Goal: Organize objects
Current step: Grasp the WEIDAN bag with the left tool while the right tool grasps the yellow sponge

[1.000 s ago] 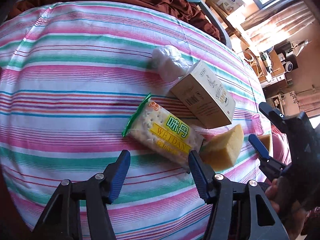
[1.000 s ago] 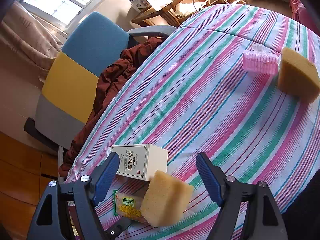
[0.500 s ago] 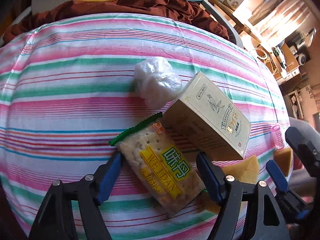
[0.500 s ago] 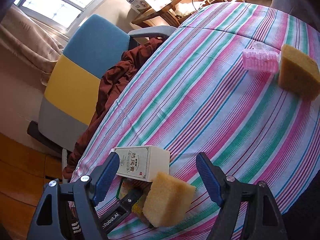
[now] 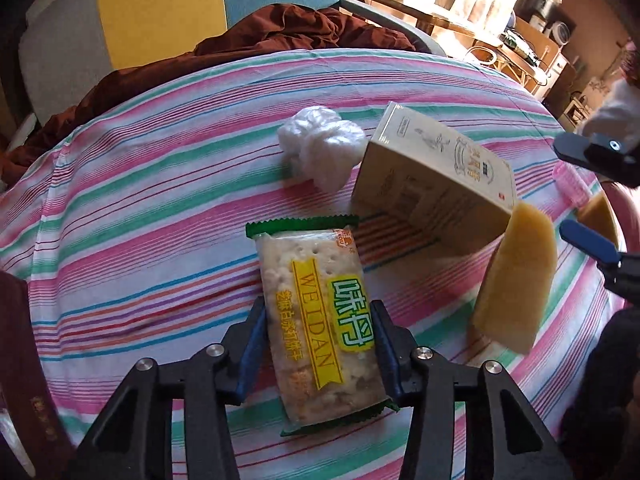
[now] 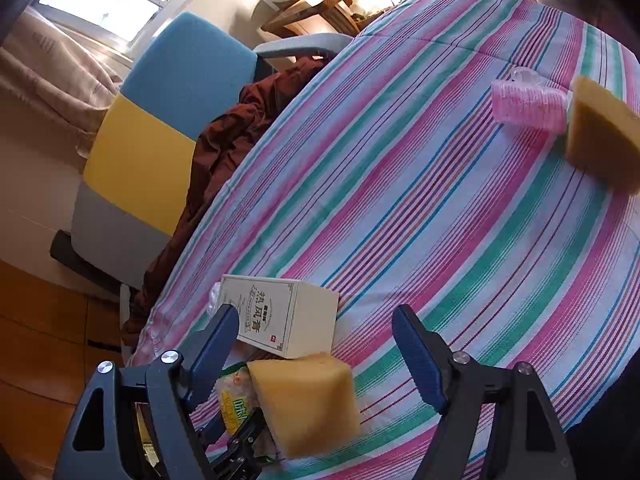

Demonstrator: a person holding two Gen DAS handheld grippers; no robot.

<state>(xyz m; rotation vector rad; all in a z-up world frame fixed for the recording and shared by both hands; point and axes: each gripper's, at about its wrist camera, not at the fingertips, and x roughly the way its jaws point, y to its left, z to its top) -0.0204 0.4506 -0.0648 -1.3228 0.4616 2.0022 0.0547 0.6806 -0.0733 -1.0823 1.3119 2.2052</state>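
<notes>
My left gripper [image 5: 318, 344] is shut on a Weidan cracker packet [image 5: 316, 312] that lies on the striped tablecloth [image 5: 140, 200]; the blue pads press both long sides. The packet also shows in the right wrist view [image 6: 236, 404]. A yellow sponge wedge [image 5: 516, 276] stands to its right, against a cream carton [image 5: 436, 184]. My right gripper [image 6: 316, 356] is open and empty, with the sponge wedge [image 6: 308, 400] and carton [image 6: 280, 316] just in front of it. It also shows in the left wrist view [image 5: 588, 196].
A crumpled clear plastic bag [image 5: 320, 152] lies behind the packet. A pink hair roller [image 6: 528, 106] and a second yellow sponge [image 6: 600, 136] lie at the far right. A blue and yellow chair [image 6: 160, 120] with brown cloth [image 5: 260, 44] stands beyond the table edge.
My left gripper has moved forward over the cracker packet and its jaws have closed on the packet's sides. The right gripper has stayed open and shifted only slightly.
</notes>
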